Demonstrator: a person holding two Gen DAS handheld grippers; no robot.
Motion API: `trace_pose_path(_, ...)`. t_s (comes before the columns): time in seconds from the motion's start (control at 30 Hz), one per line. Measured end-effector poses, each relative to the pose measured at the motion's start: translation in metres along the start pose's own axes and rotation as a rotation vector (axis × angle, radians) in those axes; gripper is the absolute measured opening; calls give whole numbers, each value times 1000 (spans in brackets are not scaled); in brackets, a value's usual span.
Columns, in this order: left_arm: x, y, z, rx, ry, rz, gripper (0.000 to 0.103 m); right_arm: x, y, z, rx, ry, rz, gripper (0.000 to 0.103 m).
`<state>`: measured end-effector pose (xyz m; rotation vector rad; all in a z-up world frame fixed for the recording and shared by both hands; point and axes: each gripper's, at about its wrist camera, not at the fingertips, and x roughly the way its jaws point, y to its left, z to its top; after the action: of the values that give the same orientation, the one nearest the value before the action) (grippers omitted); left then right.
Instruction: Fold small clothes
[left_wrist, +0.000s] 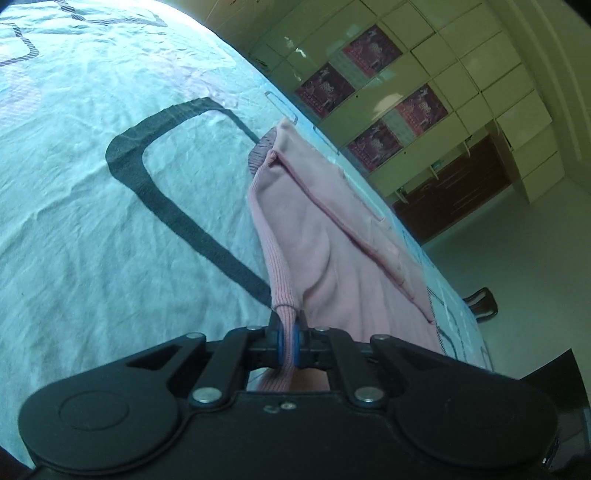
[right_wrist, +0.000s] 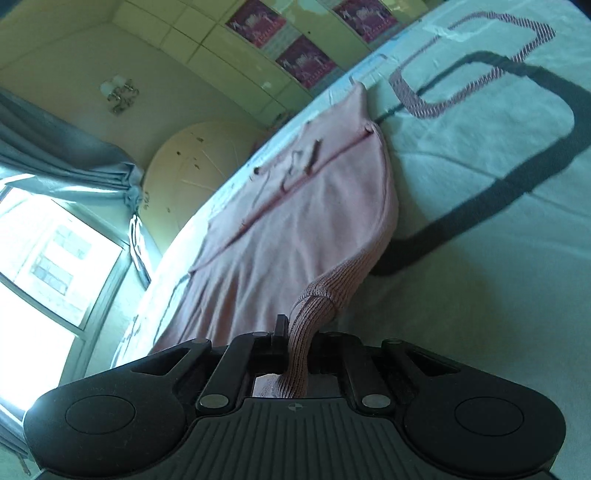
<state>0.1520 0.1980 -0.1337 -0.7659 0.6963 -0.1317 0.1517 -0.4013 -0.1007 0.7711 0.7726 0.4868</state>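
Here, a pink garment (left_wrist: 332, 236) is shown lying on a pale sheet (left_wrist: 92, 229), along the edge of the sheet nearest the cupboards (left_wrist: 461, 92). The garment is made of smooth knit with a ribbed hem (left_wrist: 280, 273); a raised seam (left_wrist: 332, 206) is seen running down its length. In the left wrist view, the ribbed hem is drawn up off the sheet into the left gripper (left_wrist: 290, 332), whose blue-padded fingers (left_wrist: 279, 338) are pressed together on the fabric; a strip of rib is seen passing between them and hanging out behind.

In the right wrist view, the garment (right_wrist: 295, 229) is seen from its other end, spread flat over the sheet (right_wrist: 480, 295) except at the near corner. There a ribbed cuff or hem corner (right_wrist: 317, 299) is bunched and lifted into the right gripper (right_wrist: 295, 339), whose fingers are clamped on it, with the rib fold running back between them.

A dark band (left_wrist: 177, 206) printed on the sheet is seen beside the garment, on the side away from the cupboards. Pink posters (left_wrist: 373, 48) are fixed to the cupboard doors beyond the garment. In the right wrist view, a window (right_wrist: 48, 266) with a grey curtain (right_wrist: 66, 158) is seen past the garment's far edge.
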Motion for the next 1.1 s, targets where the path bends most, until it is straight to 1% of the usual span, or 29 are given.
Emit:
trace_pose_path(0.07,2,-9,13,-13,-42,-33,3,3,11,18,-22,-37,7,7)
trace_pose_path(0.17,20,-27,39,-4,-93,-72,3,14,24,49,-44,-86,20,7)
trace_pose_path(0.23,41,-39,61,19,-110,-97,3,26,30,71,-53,-107,7,7)
trace_pose_path(0.37,96,-58,104,41,-105,-116,3,61,38,119,-63,-131,-27,7)
trace_pose_path(0.5,162,-62,150,23,-78,-87,3,109,39,164,-34,-118,-92,7)
trace_pose_path(0.6,211,-58,180,21,-51,-47,3,153,28,192,0,-99,-120,7)
trace_pose_path(0.73,268,-52,211,44,-1,13,3,214,8,227,47,-45,-157,7)
trace_pose_path(0.83,302,-48,227,74,48,43,3,252,-13,247,95,-11,-184,7)
trace_pose_path(0.9,320,-45,232,95,82,72,3,270,-28,254,139,21,-188,7)
trace_pose_path(0.93,329,-46,235,107,96,72,4,278,-36,257,162,36,-185,7)
trace_pose_path(0.97,334,-45,237,110,103,68,6,283,-41,259,167,30,-180,7)
trace_pose_path(1.0,334,-45,239,105,100,58,10,283,-42,261,158,15,-173,7)
trace_pose_path(1.03,331,-46,241,106,89,31,17,281,-41,262,147,-4,-161,11)
trace_pose_path(1.07,326,-47,243,120,69,13,21,275,-38,263,123,-37,-147,33)
trace_pose_path(1.1,320,-50,245,145,44,8,36,268,-32,261,85,-76,-143,72)
